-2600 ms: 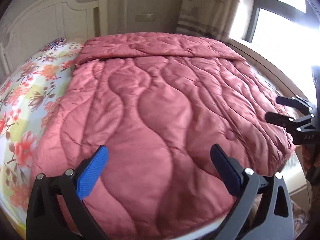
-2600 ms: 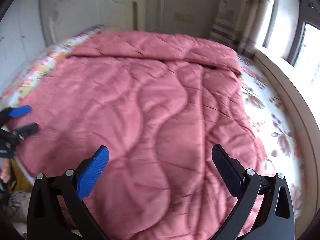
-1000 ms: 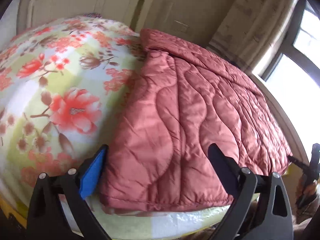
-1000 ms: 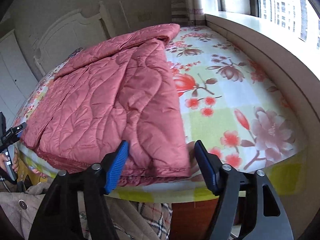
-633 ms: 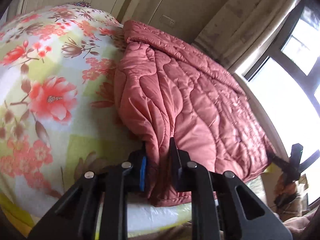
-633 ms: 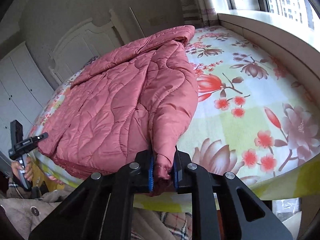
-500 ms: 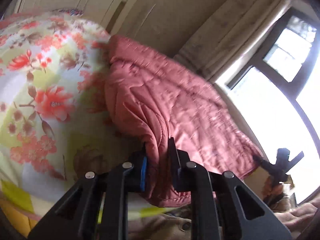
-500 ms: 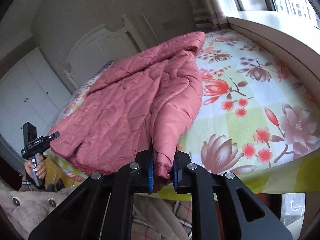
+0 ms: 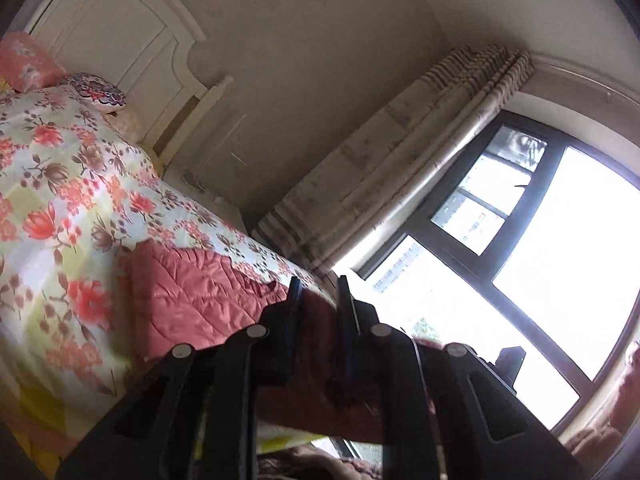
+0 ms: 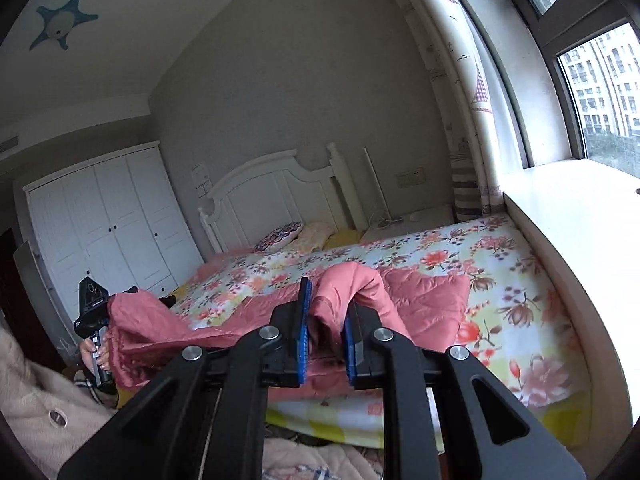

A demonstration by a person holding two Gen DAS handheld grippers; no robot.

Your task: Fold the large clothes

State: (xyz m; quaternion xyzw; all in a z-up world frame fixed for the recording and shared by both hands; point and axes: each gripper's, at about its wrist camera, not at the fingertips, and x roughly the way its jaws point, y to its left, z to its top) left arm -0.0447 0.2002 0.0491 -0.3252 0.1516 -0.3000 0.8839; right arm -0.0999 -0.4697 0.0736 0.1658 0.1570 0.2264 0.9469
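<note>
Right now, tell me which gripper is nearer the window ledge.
Right. The right gripper, shut on the pink quilt, is on the side of the bed beside the window ledge; the left gripper grips the quilt's other corner across the bed, toward the wardrobe.

Quilt (image 10: pixel 424 304): salmon-pink, wave-stitched.
Bedsheet (image 10: pixel 500 264): pale checks of white, blue and yellow-green, with red-orange flowers.
Headboard (image 10: pixel 276 192): white.
Wardrobe (image 10: pixel 108 228): white.
Curtain (image 9: pixel 400 168): beige, brown-striped hem.
Gripper pads (image 10: pixel 305 320): blue on black frame.
Ceiling lamp (image 10: pixel 62 20): teal star.

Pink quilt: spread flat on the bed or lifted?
Lifted: the pink quilt hangs between both shut grippers, its far part resting on the bed.
</note>
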